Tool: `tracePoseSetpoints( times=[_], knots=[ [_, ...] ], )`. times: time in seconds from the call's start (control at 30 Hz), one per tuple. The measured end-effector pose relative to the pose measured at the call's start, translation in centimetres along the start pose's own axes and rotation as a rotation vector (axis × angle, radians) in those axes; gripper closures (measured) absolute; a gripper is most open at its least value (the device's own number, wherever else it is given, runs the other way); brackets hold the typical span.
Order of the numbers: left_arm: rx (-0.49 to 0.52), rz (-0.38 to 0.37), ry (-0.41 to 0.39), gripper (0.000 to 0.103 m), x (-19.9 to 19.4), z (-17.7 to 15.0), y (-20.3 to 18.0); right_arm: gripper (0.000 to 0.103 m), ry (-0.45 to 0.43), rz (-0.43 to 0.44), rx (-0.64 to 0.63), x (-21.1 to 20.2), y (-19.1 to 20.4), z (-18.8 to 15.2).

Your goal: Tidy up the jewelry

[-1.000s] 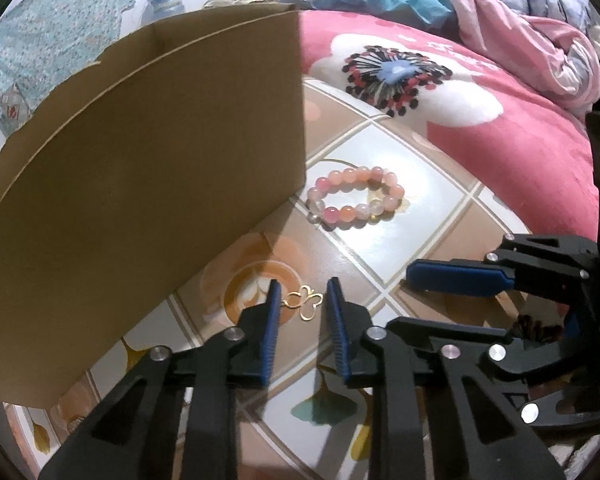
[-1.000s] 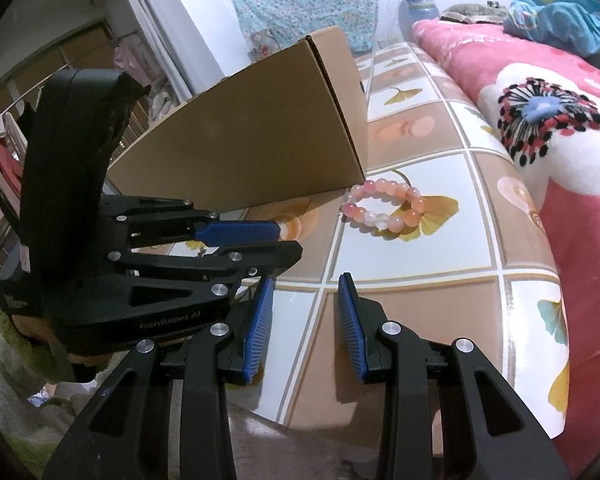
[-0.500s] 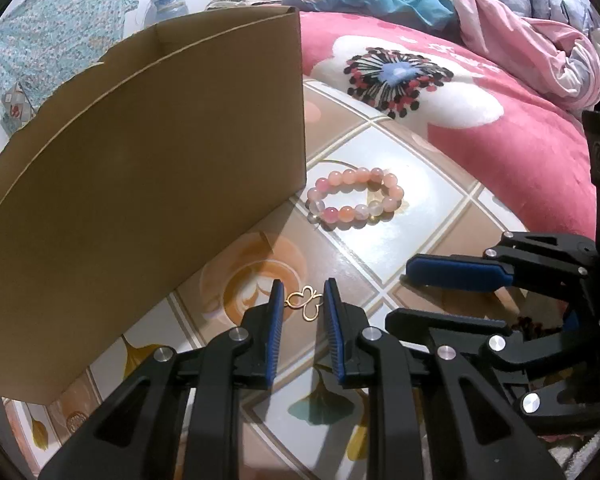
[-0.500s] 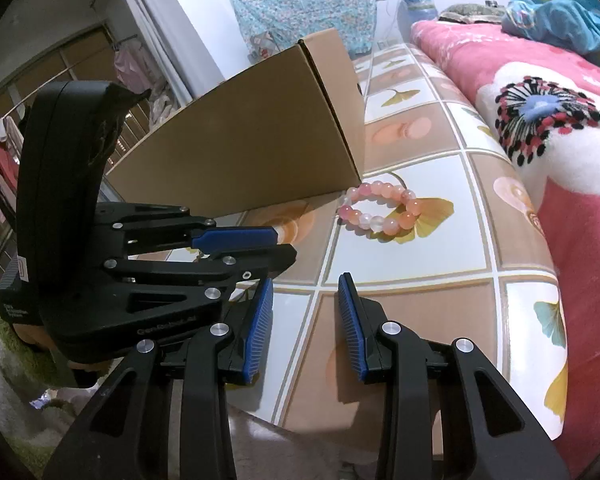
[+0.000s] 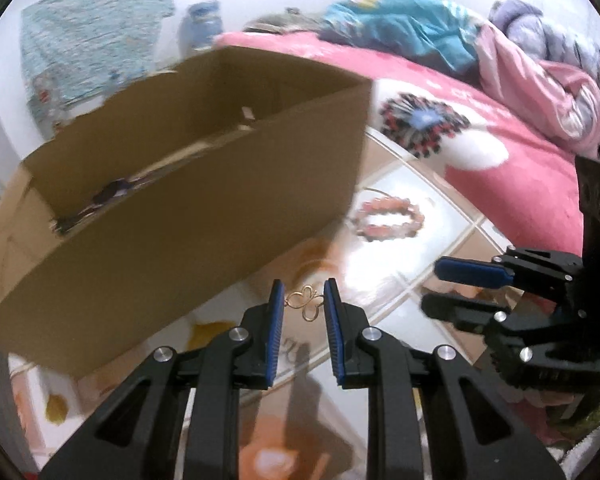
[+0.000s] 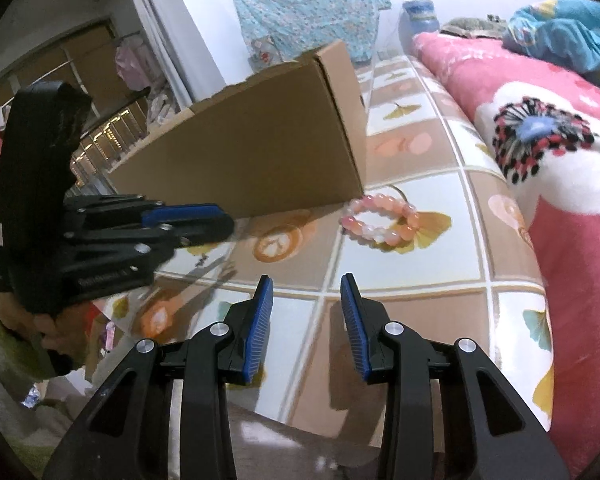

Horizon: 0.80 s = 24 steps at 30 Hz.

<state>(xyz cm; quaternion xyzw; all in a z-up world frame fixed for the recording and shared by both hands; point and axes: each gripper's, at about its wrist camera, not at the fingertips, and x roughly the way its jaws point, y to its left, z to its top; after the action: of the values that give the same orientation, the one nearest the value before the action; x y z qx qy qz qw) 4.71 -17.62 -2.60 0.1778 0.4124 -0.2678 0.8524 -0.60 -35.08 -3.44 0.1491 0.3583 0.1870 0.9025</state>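
Tiled cloth (image 6: 420, 248), one box (image 5: 172, 216), one bracelet (image 6: 380, 222), left tongs (image 5: 303, 308) seemingly pinching one gold charm (image 5: 306, 307)

Cardboard box (image 5: 204, 184) wall blocks left; tiled table (image 6: 440, 240) open toward bead bracelet (image 6: 380, 220).

A home bedroom: pink floral blanket (image 6: 540, 128) right of the fingers, rumpled quilts (image 5: 540, 68) ahead, hanging clothes (image 6: 128, 60) far left, patterned tablecloth (image 6: 440, 240) underneath.

Left gripper (image 5: 303, 294) fingers pinched close; right gripper (image 6: 306, 294) fingers apart.
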Motion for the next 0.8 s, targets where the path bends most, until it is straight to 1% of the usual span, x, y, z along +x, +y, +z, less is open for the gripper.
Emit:
tracePoseSetpoints(
  times=[0.13,0.27,0.37,0.47,0.53,0.7,0.8],
  knots=[
    [-0.055,0.066,-0.041,0.083,-2.6,-1.2,2.5,0.068,0.015,0.035,-0.042,0.6,2.3,0.3],
    [-0.107,0.096,-0.066,0.084,-4.0,-2.5,4.8,0.068,0.041,0.080,-0.096,2.4,5.3,0.9],
    [-0.144,0.090,-0.081,0.084,-4.4,-3.4,6.2,0.068,0.065,0.095,-0.155,4.0,7.4,1.2],
    [-0.169,0.069,-0.092,0.083,-4.4,-4.1,7.4,0.068,0.093,0.083,-0.232,5.8,8.7,1.7],
    [-0.177,0.058,-0.097,0.083,-4.4,-4.5,8.0,0.068,0.129,0.077,-0.288,7.4,9.2,2.3],
    [-0.204,0.036,-0.109,0.083,-4.3,-5.5,9.3,0.076,0.210,0.067,-0.401,9.9,10.2,2.8],
    [-0.216,0.029,-0.116,0.083,-4.2,-5.9,9.8,0.078,0.227,0.068,-0.448,10.4,10.5,3.3]
  ],
)
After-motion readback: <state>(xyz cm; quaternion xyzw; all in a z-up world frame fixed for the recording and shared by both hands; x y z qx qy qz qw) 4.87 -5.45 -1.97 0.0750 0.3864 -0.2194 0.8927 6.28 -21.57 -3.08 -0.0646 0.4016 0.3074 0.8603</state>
